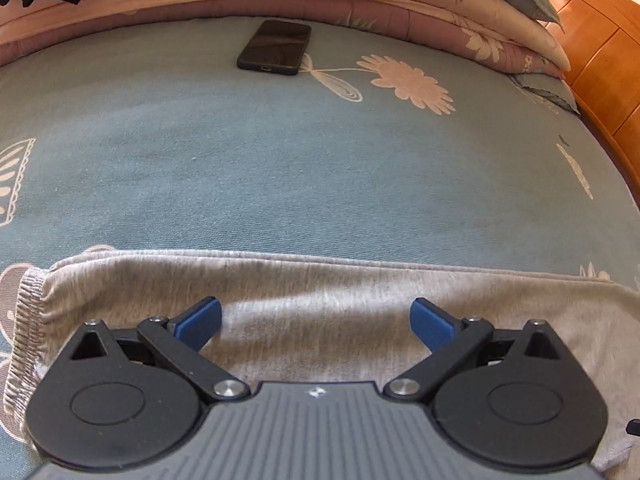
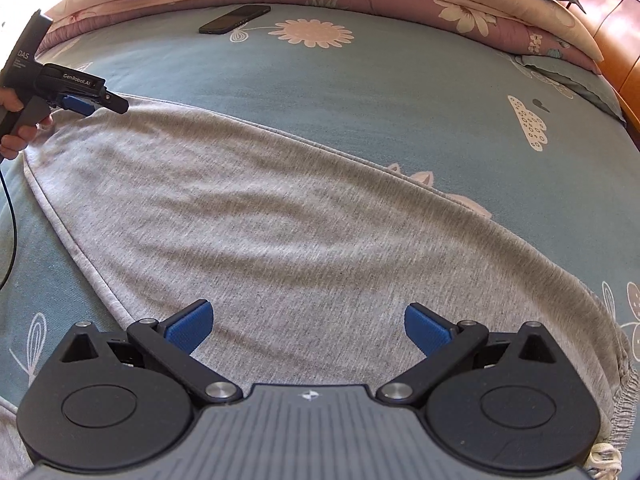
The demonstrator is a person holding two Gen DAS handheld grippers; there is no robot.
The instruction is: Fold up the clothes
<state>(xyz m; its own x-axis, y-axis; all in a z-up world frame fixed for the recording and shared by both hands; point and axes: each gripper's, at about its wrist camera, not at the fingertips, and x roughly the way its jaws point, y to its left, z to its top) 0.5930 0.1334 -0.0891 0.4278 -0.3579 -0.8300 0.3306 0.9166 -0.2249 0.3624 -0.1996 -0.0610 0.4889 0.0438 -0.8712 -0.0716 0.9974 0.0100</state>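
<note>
Grey marl pants (image 2: 280,224) flat on teal floral bedsheet (image 2: 360,92), your left gripper (image 1: 316,322) and right gripper (image 2: 308,326) both spread above them, phone (image 1: 275,47) at 12 o'clock.

Both wrist views look low across the bed (image 1: 280,160), sharing the phone (image 1: 275,46).

A home bedroom: blue flower-printed cotton bedsheet (image 1: 280,168), stacked pink floral quilts (image 1: 360,4) beyond the fingers (orange wooden headboard (image 1: 600,52) rightward).
</note>
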